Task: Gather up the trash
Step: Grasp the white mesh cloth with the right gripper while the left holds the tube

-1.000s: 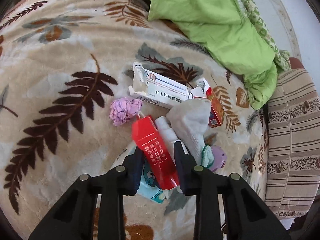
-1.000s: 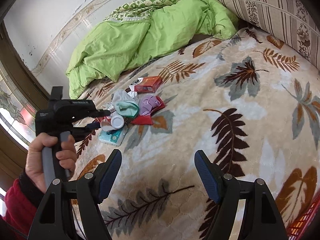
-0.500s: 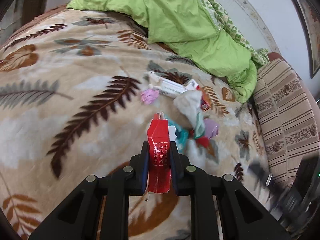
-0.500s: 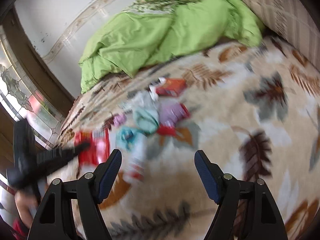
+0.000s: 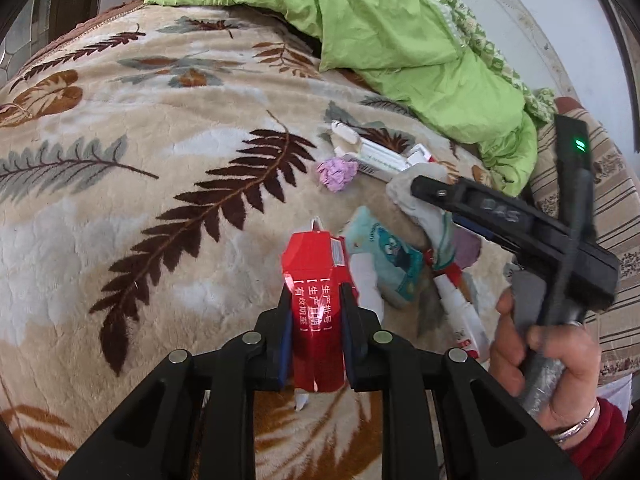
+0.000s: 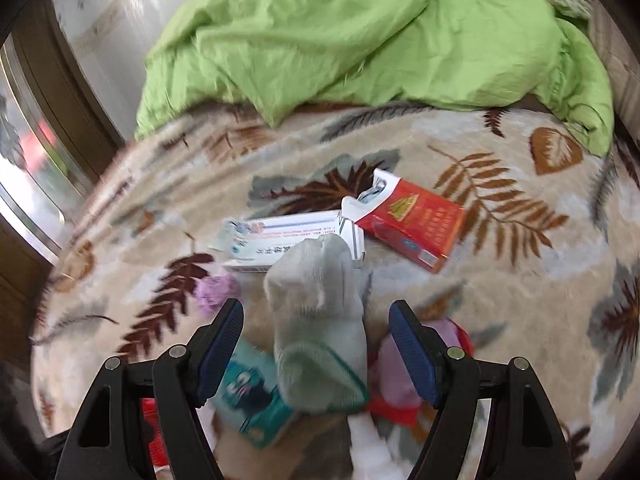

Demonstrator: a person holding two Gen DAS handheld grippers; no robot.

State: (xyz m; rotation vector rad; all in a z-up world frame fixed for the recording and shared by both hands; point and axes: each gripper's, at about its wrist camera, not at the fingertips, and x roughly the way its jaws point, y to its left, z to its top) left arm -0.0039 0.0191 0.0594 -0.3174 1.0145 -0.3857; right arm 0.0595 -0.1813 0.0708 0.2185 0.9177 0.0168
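Note:
My left gripper (image 5: pixel 316 304) is shut on a red carton (image 5: pixel 316 292) and holds it above the leaf-patterned blanket. My right gripper (image 6: pixel 316 320) is open, its fingers on either side of a grey sock (image 6: pixel 316 312) in the trash pile, above it; the right gripper also shows in the left wrist view (image 5: pixel 500 216). Around the sock lie a white medicine box (image 6: pixel 288 240), a red cigarette box (image 6: pixel 412 220), a crumpled purple tissue (image 6: pixel 216 296), a teal tissue pack (image 6: pixel 248 400) and a white tube (image 5: pixel 460 312).
A green quilt (image 6: pixel 360 40) is bunched at the far side of the bed. A striped pillow (image 5: pixel 612 200) lies at the right. A window frame (image 6: pixel 36 160) stands at the left. The blanket (image 5: pixel 120 200) spreads to the left of the pile.
My left gripper closed on the red carton and lifted it back from the pile. My right gripper swung in over the pile to straddle the grey sock.

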